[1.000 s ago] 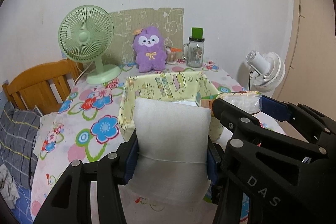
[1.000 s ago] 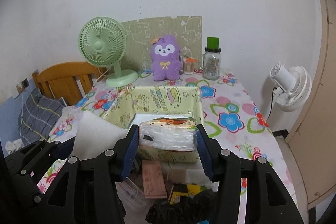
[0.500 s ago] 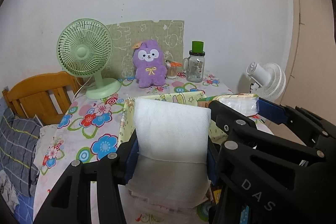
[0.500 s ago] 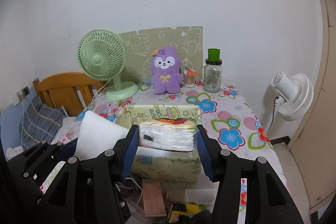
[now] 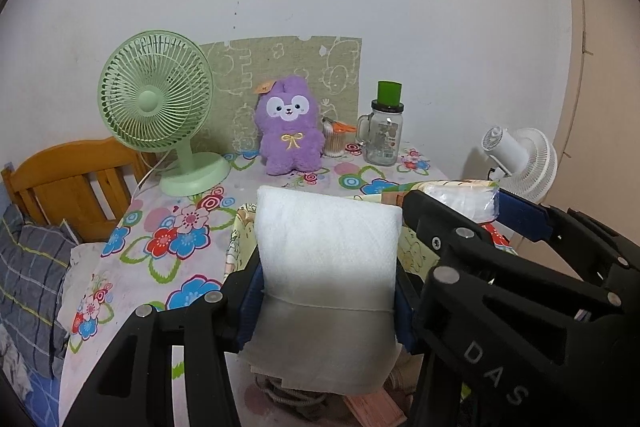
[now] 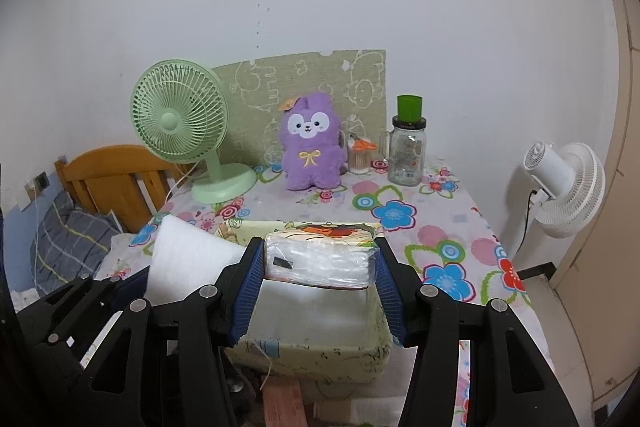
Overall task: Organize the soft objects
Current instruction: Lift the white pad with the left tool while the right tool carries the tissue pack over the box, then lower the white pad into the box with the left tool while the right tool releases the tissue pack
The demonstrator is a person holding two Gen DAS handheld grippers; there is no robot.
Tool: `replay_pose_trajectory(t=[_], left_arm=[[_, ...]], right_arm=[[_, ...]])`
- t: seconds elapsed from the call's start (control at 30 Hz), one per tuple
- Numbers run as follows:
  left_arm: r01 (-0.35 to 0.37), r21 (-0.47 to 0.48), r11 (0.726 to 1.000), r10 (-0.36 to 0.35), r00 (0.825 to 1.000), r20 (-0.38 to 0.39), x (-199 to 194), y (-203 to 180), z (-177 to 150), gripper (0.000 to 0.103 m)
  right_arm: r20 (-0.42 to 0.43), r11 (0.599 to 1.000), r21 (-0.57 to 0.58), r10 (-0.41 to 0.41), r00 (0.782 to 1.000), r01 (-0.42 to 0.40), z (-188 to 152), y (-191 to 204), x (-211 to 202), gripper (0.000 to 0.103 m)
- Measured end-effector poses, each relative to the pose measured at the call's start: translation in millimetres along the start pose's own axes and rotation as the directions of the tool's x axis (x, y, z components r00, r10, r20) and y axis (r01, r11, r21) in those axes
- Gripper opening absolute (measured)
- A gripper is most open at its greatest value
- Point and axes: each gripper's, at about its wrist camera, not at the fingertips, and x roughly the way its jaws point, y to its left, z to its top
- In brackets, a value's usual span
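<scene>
My left gripper is shut on a white soft folded pad, held upright between its blue pads; the pad also shows at the left of the right wrist view. My right gripper is shut on a plastic-wrapped tissue pack, which shows in the left wrist view as well. Both are held side by side in front of a yellow cartoon-print fabric box at the table's near edge. A purple plush toy sits upright at the back of the flowered tablecloth.
At the back of the table stand a green desk fan, a glass jar mug with a green lid and a small cup of swabs. A white fan stands off to the right, a wooden chair to the left. Clutter lies below the box.
Both grippers have drawn back from the table and risen slightly, each keeping its load. The yellow box, earlier seen from above, now shows its front wall.
</scene>
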Motion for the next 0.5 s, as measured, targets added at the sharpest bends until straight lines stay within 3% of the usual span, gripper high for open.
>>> replay_pose_trajectory(t=[0.5], left_arm=[[-0.014,-0.040,0.999,0.012,0.998,-0.063,46,11,5,0.057]], right_arm=[[-0.052,1.000,0.004,-0.001,0.999,0.001,5,-1,49,0.057]])
